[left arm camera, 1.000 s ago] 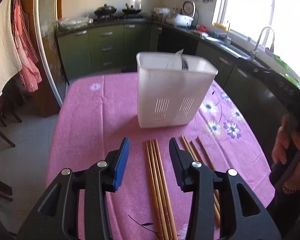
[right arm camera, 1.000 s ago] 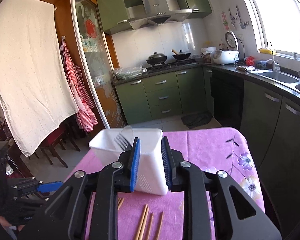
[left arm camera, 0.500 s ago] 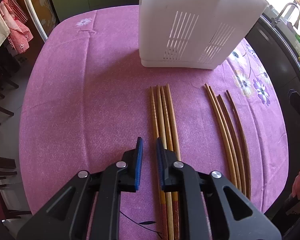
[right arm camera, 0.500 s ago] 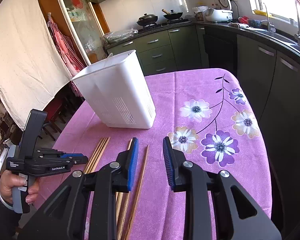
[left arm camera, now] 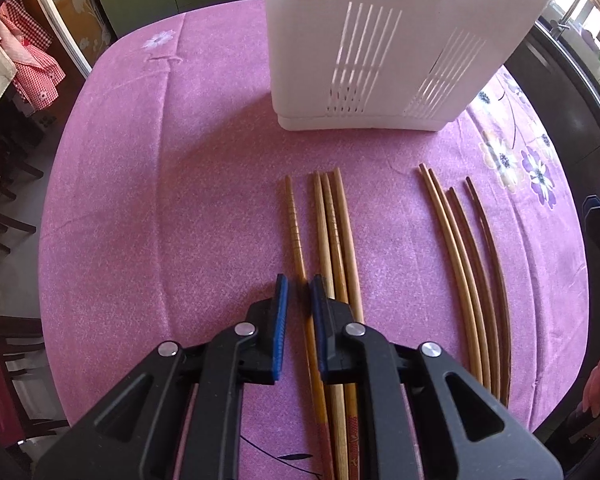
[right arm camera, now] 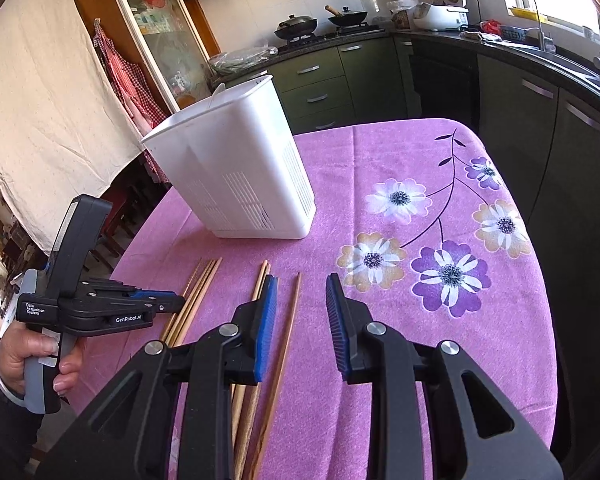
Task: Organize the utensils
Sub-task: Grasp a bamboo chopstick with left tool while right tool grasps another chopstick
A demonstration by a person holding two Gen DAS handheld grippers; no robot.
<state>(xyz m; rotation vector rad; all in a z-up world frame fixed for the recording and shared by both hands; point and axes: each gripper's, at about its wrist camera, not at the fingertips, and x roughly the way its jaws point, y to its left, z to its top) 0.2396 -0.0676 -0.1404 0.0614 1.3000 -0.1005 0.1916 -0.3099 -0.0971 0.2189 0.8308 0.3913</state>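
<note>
One chopstick (left arm camera: 294,224) is nipped by the left gripper (left arm camera: 298,292), singled out for the holder (left arm camera: 384,40) (right gripper (right arm camera: 300,296) gapes, waiting).

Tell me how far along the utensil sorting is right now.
Early. The white caddy already holds something sticking above its rim. In hand: the left tongs are closed on one grooved chopstick, separated from its three neighbours. The right tongs hang open above the darker chopsticks. All eight chopsticks are still on the tablecloth.
</note>
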